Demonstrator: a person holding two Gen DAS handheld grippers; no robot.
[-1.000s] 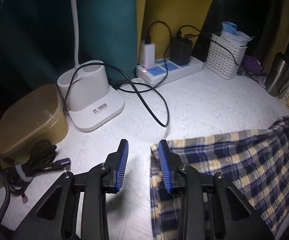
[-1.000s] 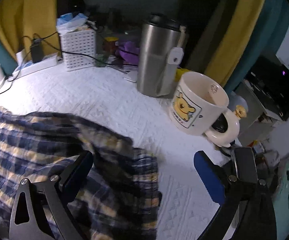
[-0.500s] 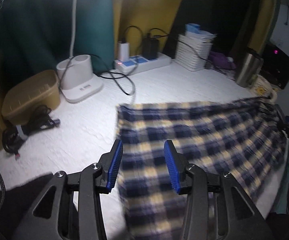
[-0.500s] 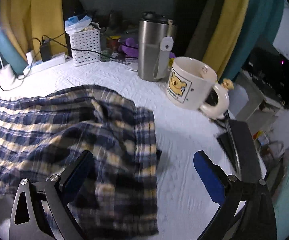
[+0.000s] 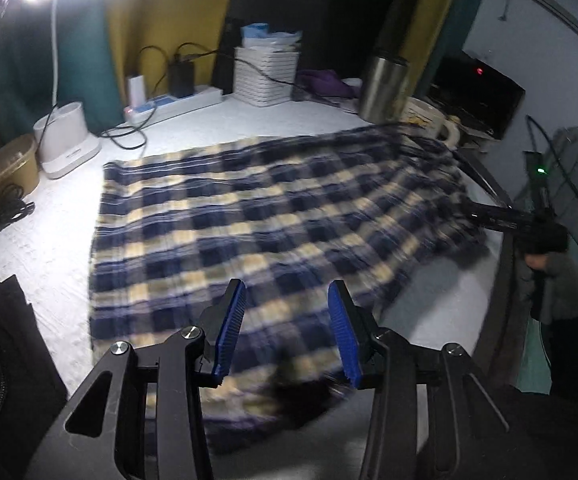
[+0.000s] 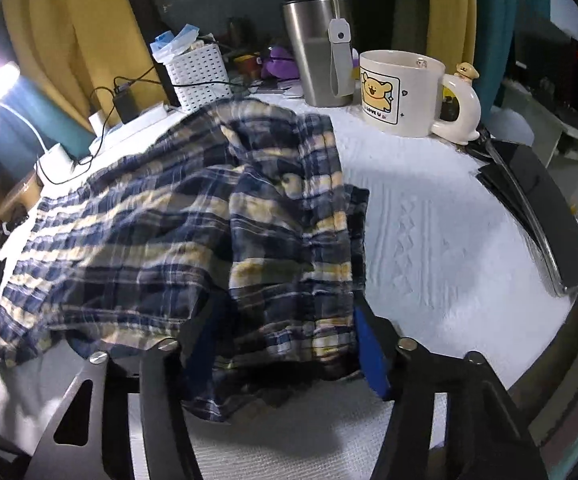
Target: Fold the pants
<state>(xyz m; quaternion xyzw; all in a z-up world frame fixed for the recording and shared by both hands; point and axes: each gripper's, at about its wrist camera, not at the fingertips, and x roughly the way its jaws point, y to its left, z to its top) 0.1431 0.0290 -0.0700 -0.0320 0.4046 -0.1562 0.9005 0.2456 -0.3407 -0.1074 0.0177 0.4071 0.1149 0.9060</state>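
Observation:
Blue and yellow plaid pants (image 5: 269,216) lie spread across the white table cover (image 5: 57,264). My left gripper (image 5: 287,328) hovers over their near edge, blue pads apart, nothing pinched. In the right wrist view the waist end of the pants (image 6: 281,208) is bunched up between the closing jaws of my right gripper (image 6: 285,320). Fabric fills the gap, hides the left finger's tip and touches the blue right pad (image 6: 369,356). That end hangs slightly off the table cover (image 6: 429,220), with a shadow beneath. The right gripper (image 5: 497,218) also shows dark at the pants' far right end.
A bear mug (image 6: 401,92), steel tumbler (image 6: 321,48) and white basket (image 6: 199,72) stand behind the pants. A power strip (image 5: 173,102), lamp base (image 5: 67,136) and tan box (image 5: 1,168) line the back left. A black slab (image 6: 541,208) lies at the right edge.
My left gripper drew back along the near side and its pads spread wider. My right gripper's wide jaws came in around the bunched waist end, and the mug and tumbler look farther off.

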